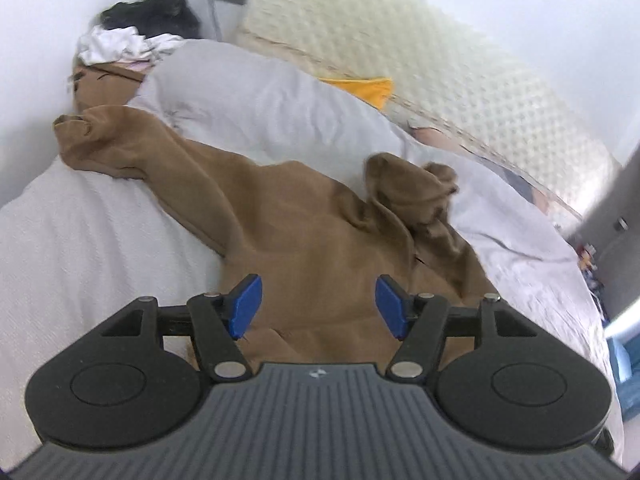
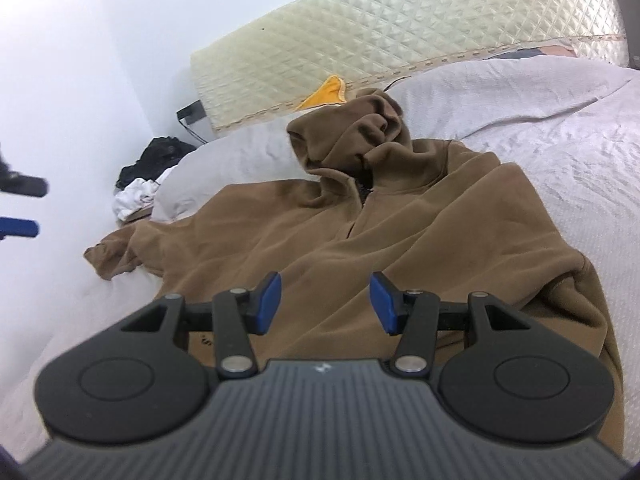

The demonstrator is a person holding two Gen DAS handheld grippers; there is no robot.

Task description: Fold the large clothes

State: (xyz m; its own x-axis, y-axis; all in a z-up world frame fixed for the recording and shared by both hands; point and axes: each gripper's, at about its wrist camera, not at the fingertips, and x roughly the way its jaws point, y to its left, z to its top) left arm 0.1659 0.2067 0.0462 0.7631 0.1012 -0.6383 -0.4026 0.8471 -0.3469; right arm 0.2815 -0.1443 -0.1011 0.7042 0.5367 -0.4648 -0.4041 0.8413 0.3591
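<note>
Brown hoodie (image 2: 360,216) spread on the white bed (image 2: 580,160), both grippers empty above it.

Its hood (image 2: 352,128) bunches up near the grey pillow (image 1: 248,92), one sleeve (image 1: 120,148) stretched out sideways. Left gripper (image 1: 319,306) hangs with jaws wide apart, gripping nothing; right gripper (image 2: 325,303) is also parted, holding nothing.

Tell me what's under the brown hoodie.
The brown hoodie lies spread on the white bedspread, its hood against a grey pillow. Whatever lies beneath its body is covered.
</note>
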